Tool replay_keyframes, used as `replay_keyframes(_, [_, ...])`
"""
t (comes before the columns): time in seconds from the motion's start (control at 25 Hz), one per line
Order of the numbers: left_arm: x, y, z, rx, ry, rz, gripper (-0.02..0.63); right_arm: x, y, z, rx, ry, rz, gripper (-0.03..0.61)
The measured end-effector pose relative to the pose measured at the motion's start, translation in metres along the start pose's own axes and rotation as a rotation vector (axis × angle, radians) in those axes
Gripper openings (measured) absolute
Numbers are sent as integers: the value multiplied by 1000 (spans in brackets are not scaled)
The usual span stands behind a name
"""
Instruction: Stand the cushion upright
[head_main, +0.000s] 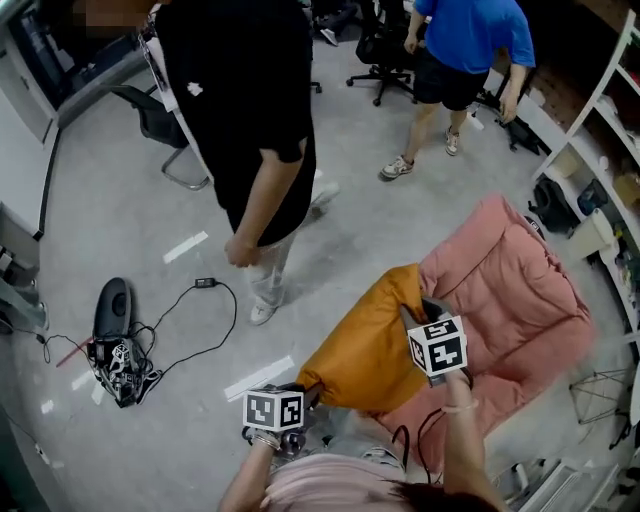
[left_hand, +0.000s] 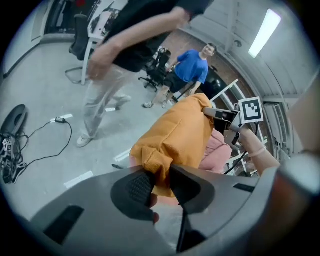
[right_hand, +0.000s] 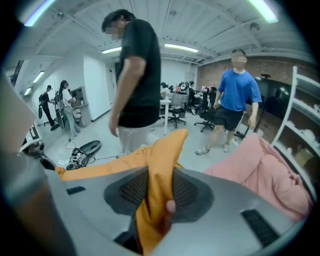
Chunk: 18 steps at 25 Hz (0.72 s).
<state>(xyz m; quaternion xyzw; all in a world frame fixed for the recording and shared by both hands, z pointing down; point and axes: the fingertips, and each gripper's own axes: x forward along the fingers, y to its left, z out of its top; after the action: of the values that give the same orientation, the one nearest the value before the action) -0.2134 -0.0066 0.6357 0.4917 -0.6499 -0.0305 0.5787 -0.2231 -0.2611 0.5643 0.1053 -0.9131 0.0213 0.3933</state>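
An orange cushion (head_main: 370, 340) lies tilted against the front edge of a pink padded floor seat (head_main: 520, 300). My left gripper (head_main: 306, 386) is shut on the cushion's lower left corner; in the left gripper view the orange fabric (left_hand: 175, 135) is pinched between the pads (left_hand: 160, 182). My right gripper (head_main: 421, 306) is shut on the cushion's upper corner, and in the right gripper view a fold of orange cloth (right_hand: 160, 160) stands squeezed between its ribbed pads (right_hand: 157, 192). The left gripper view also shows the right gripper (left_hand: 220, 114) at the cushion's far top and the pink seat (left_hand: 217, 150) behind it.
A person in black (head_main: 250, 120) stands close on the grey floor to the left of the cushion. A person in blue (head_main: 465, 50) stands farther back. A black device with cables (head_main: 115, 340) lies at left. White shelving (head_main: 600, 150) lines the right side.
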Motion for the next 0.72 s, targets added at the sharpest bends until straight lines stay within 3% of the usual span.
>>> replay_keyframes(0.28, [-17,-6,-3,78,37,-40,80,-36,8,3,17,-36,-97,133])
replay_keyframes(0.72, [-31,-12,7,209,18,-63,70,-98,8,-14,93,-104,-267,132])
